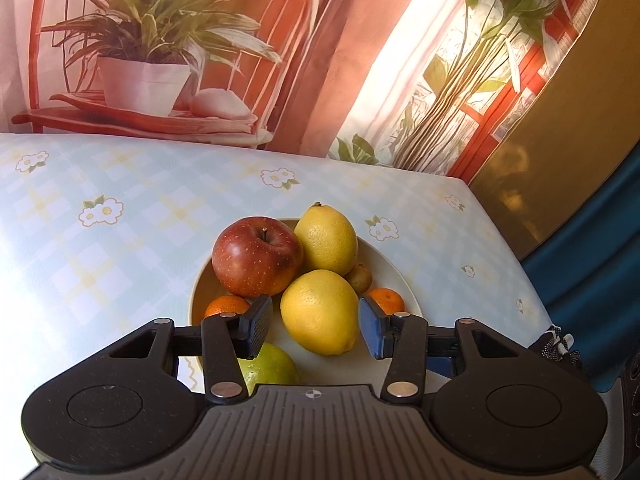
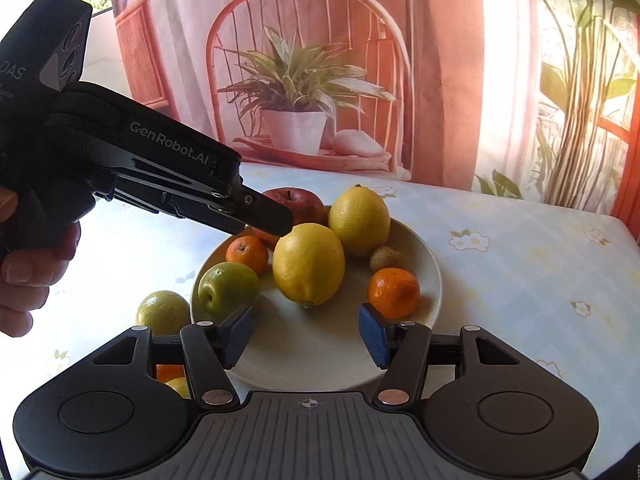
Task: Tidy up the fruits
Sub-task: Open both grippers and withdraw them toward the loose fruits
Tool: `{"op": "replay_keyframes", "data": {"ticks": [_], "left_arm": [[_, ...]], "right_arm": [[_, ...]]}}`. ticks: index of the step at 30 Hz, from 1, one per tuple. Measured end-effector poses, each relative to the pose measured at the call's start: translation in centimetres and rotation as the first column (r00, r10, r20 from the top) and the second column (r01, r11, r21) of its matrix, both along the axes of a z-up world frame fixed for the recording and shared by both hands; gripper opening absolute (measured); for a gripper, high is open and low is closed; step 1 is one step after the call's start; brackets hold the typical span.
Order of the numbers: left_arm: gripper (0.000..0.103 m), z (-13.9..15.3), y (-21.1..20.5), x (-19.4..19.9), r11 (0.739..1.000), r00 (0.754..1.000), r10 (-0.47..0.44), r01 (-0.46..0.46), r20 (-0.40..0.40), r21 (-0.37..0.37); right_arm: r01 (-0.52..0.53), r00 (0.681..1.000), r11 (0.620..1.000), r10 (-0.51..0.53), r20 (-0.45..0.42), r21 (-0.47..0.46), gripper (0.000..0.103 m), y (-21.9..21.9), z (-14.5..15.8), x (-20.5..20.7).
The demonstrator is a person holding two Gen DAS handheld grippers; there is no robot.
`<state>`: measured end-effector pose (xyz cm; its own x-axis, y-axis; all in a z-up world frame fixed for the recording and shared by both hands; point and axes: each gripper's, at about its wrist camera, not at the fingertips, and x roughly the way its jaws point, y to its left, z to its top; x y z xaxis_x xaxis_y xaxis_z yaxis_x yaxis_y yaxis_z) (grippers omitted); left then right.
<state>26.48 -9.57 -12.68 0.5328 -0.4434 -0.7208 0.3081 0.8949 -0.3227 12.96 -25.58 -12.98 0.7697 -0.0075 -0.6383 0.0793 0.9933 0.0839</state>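
Two lemons (image 1: 320, 312), an apple (image 1: 256, 256) and tangerines crowd the plate (image 1: 400, 268); the left gripper (image 1: 314, 330) hovers released around the near lemon. From the right, the right gripper (image 2: 306, 334) gapes empty at the plate's near edge, probably ready to gather the green fruit (image 2: 163, 311) left of it.

plate (image 2: 434, 280) on table (image 2: 520, 248) | apple (image 2: 296, 200), two lemons (image 2: 308, 264) in plate | one fruit (image 2: 162, 312) on table, left of plate
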Motion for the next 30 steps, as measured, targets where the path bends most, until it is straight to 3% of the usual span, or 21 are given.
{"op": "replay_keyframes", "data": {"ticks": [6,17,30], "left_arm": [[0.05,1.4,1.3,-2.4,1.0,0.998,-0.014,0.013,0.067,0.028],[0.052,1.7,5.1,-6.9,0.995,0.988,0.033,-0.047,0.151,0.09],[0.053,0.2,8.1,-10.8,0.988,0.983,0.106,-0.12,0.148,0.094]], "right_arm": [[0.032,0.999,0.999,-0.032,0.041,0.008,0.054,1.2,0.1,-2.7],[0.077,0.995,0.996,-0.079,0.061,0.035,0.054,3.6,-0.8,-5.5],[0.035,0.997,0.998,-0.038,0.064,0.046,0.054,6.0,-1.6,-5.6]]}}
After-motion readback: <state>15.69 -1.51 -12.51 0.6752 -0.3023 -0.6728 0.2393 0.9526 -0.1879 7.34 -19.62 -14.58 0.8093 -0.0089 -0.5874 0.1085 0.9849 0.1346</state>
